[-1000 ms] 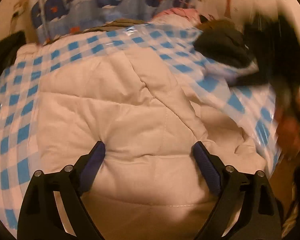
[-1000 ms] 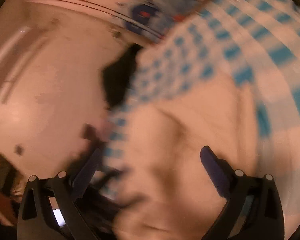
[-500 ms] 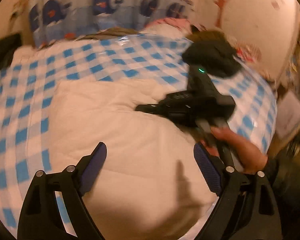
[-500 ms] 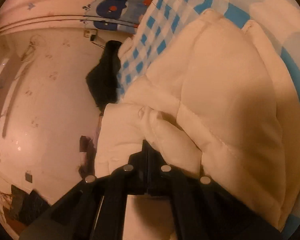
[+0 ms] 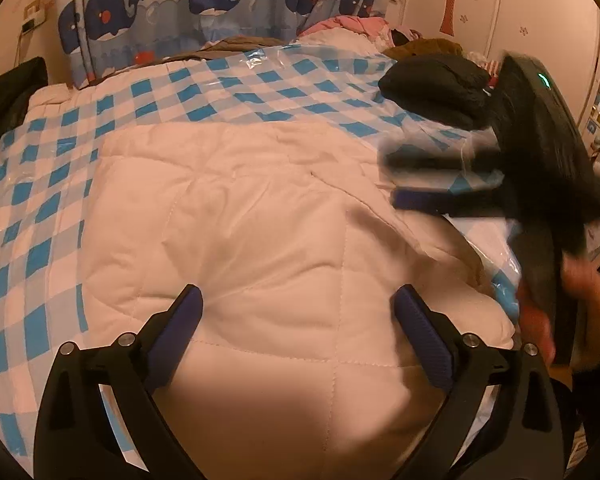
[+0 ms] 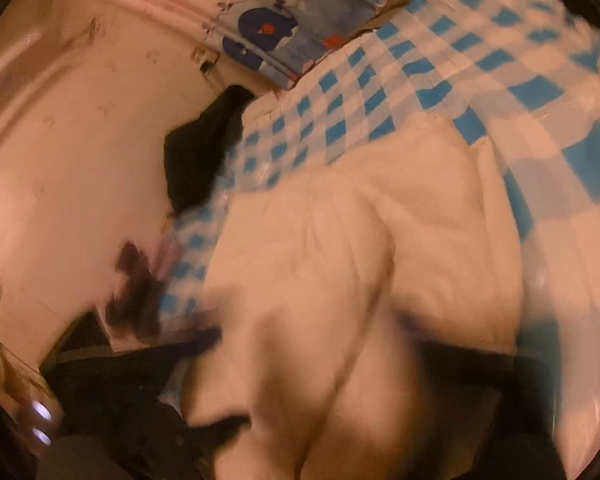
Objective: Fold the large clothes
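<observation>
A white quilted puffy garment [image 5: 260, 248] lies folded on the blue-and-white checked bed cover [image 5: 40, 208]. My left gripper [image 5: 296, 336] is open and empty, its fingers just above the garment's near part. My right gripper [image 5: 416, 180] shows in the left wrist view at the right, blurred, jaws apart, above the garment's right edge, held by a hand [image 5: 580, 292]. In the right wrist view the garment [image 6: 380, 260] fills the middle; the gripper's own fingers are smeared by motion at the bottom.
A dark bundle of clothes [image 5: 436, 84] and pink clothes [image 5: 352, 24] lie at the bed's far right. A whale-print curtain [image 5: 204, 8] hangs behind. A black garment [image 6: 204, 148] lies at the bed's left edge by the wall.
The right gripper, shut on a garment fold half a second ago, has let go and pulled back to the right with jaws apart. The left gripper stays open over the garment.
</observation>
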### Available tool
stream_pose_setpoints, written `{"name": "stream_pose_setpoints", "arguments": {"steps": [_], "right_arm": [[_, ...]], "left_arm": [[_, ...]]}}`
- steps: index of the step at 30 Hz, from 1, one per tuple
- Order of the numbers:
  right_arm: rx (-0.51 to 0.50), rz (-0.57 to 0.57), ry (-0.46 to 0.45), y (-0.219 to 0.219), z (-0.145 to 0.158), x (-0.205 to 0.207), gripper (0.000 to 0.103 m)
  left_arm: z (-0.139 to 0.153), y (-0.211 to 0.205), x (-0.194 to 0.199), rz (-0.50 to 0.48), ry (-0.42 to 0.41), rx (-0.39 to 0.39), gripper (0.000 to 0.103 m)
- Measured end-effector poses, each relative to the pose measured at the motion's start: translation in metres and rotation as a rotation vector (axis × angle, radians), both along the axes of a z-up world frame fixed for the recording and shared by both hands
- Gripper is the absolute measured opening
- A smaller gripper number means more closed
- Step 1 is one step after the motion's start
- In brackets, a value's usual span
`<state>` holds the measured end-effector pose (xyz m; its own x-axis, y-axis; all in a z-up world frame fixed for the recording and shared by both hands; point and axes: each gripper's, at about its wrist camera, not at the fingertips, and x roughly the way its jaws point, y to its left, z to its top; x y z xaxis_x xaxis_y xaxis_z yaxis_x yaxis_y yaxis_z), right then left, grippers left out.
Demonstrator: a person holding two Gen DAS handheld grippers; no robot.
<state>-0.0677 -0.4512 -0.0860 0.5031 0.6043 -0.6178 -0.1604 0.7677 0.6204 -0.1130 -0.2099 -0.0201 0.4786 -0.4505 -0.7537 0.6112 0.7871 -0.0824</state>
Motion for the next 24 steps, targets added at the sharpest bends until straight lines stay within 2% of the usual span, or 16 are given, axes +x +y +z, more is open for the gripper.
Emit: {"name": "stream_pose_setpoints", "arguments": {"steps": [1, 2, 4, 8, 14, 17, 19, 21, 22, 24], "right_arm": [[-0.100, 0.037, 0.001, 0.014, -0.012, -0.003, 0.096], [-0.106, 0.017, -0.046, 0.015, -0.017, -0.009, 0.096], [-0.082, 0.017, -0.023, 0.012, -0.019, -0.007, 0.096], [-0.117, 0.001, -0.015, 0.019, -0.014, -0.010, 0.096], [-0.076, -0.010, -0.004, 0.009, -0.015, -0.011, 0.096], [-0.060, -0.011, 0.001, 0.003, -0.015, -0.009, 0.096], [-0.071, -0.030, 0.003, 0.003, -0.009, -0.012, 0.096], [-0.077, -0.092, -0.036, -0.004, 0.007, -0.025, 0.096], [-0.112, -0.121, -0.037, -0.007, 0.008, -0.031, 0.096], [-0.182, -0.113, 0.014, -0.006, -0.005, -0.031, 0.096]], "left_arm": [[-0.001, -0.001, 0.000, 0.000, 0.000, -0.001, 0.093], [-0.003, -0.005, 0.000, 0.000, -0.004, 0.030, 0.094], [-0.004, -0.009, -0.003, 0.002, -0.024, 0.046, 0.094], [-0.004, -0.007, -0.001, 0.005, -0.015, 0.035, 0.094], [0.003, -0.008, -0.006, -0.013, -0.013, 0.065, 0.094], [0.003, -0.008, -0.013, -0.029, -0.040, 0.087, 0.094], [0.001, -0.008, -0.014, -0.028, -0.047, 0.090, 0.094], [0.001, -0.006, -0.013, -0.023, -0.048, 0.081, 0.094], [0.000, -0.004, -0.011, -0.023, -0.045, 0.069, 0.094], [-0.002, -0.004, -0.011, -0.026, -0.046, 0.066, 0.095]]}}
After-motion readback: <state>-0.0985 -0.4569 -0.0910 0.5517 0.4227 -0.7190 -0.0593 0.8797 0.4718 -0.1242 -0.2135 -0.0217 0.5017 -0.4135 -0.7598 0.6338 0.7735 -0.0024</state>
